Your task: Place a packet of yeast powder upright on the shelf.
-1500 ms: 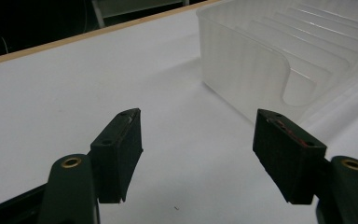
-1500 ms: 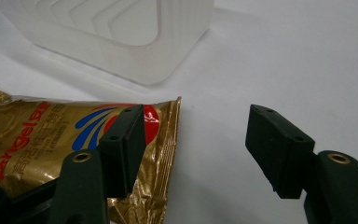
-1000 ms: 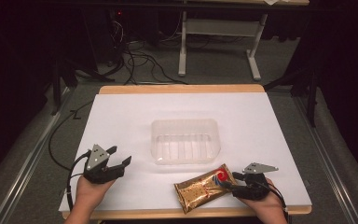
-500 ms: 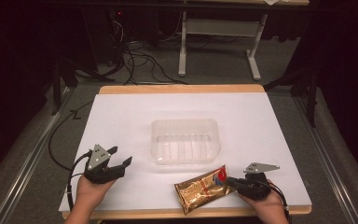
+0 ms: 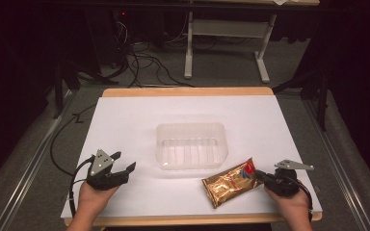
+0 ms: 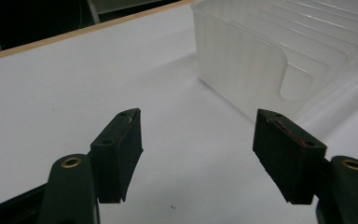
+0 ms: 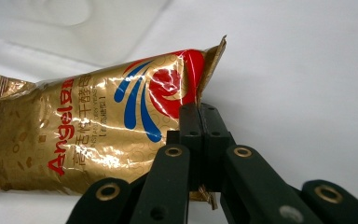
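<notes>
My right gripper [image 7: 199, 112] is clamped on the gold packet's [image 7: 98, 130] red edge, having just closed; lettering legible here, not from above. Packet [image 5: 230, 182] lies near-right of the tray [image 5: 191, 144]. Left gripper [image 5: 123, 161] rests near-left, jaws wide, empty.

A: So what's in front of the left gripper [image 6: 198, 140]?

B: Its two black jaws stand wide apart with nothing between them, just bare white table [image 6: 74, 88] underneath.

A: Anything nearby?

B: Yeah, a clear plastic tub [image 6: 261, 56] up at the right, ribbed bottom, rounded corner facing the jaws. It sits just past the right jaw, not touching it. A wooden edge runs along the table's far side, dark behind it.
</notes>
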Demonstrator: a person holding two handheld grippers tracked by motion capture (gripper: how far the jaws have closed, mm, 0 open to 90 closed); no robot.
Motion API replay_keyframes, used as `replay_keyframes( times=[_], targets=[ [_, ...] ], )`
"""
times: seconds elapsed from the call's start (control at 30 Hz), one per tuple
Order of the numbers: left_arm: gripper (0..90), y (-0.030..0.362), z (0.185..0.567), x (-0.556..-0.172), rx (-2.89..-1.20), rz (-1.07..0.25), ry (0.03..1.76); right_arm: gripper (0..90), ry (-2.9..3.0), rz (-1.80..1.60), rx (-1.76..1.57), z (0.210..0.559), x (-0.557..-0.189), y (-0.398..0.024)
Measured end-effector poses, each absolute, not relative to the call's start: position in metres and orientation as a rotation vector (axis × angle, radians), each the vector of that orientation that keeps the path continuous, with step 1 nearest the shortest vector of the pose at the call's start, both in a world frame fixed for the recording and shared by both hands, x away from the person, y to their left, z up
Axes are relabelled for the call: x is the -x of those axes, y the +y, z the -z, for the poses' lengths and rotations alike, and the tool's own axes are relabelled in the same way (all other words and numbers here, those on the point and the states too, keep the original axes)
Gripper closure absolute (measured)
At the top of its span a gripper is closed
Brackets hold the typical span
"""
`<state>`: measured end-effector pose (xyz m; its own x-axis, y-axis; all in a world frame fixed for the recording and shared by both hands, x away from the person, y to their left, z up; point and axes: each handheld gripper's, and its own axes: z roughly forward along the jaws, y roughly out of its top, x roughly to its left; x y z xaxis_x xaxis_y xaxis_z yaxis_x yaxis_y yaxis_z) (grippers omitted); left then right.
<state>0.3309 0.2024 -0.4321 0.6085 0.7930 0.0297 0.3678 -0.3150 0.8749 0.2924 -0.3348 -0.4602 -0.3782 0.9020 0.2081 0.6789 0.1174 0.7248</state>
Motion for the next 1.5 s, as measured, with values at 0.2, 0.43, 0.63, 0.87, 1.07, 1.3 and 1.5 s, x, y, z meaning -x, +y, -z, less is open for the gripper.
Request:
replay_keyframes(
  times=[0.2, 0.43, 0.63, 0.87, 1.07, 1.3, 1.5],
  targets=[
    [33.2, 0.204, 0.432, -0.330, -1.921, -0.586, 0.924, 90.0, 2.042, -1.102, -1.615, 0.461, -0.297, -0.354],
    [33.2, 0.205, 0.432, -0.329, -1.913, -0.589, 0.928, 90.0, 1.963, -1.065, -1.667, 0.460, -0.297, -0.372],
    [33.2, 0.205, 0.432, -0.329, -1.915, -0.590, 0.926, 89.7, 1.885, -1.061, -1.735, 0.462, -0.292, -0.393],
    [33.2, 0.205, 0.432, -0.329, -1.914, -0.591, 0.927, 89.0, 1.890, -1.073, -1.715, 0.462, -0.293, -0.389],
    [33.2, 0.203, 0.432, -0.329, -1.923, -0.592, 0.926, 66.4, 1.855, -1.117, -1.711, 0.462, -0.295, -0.384],
    [33.2, 0.203, 0.433, -0.329, -1.930, -0.590, 0.924, 51.3, 1.788, -1.185, -1.775, 0.464, -0.292, -0.391],
    [33.2, 0.202, 0.432, -0.330, -1.920, -0.587, 0.919, 47.0, 1.756, -1.209, -1.823, 0.468, -0.288, -0.397]
  ],
)
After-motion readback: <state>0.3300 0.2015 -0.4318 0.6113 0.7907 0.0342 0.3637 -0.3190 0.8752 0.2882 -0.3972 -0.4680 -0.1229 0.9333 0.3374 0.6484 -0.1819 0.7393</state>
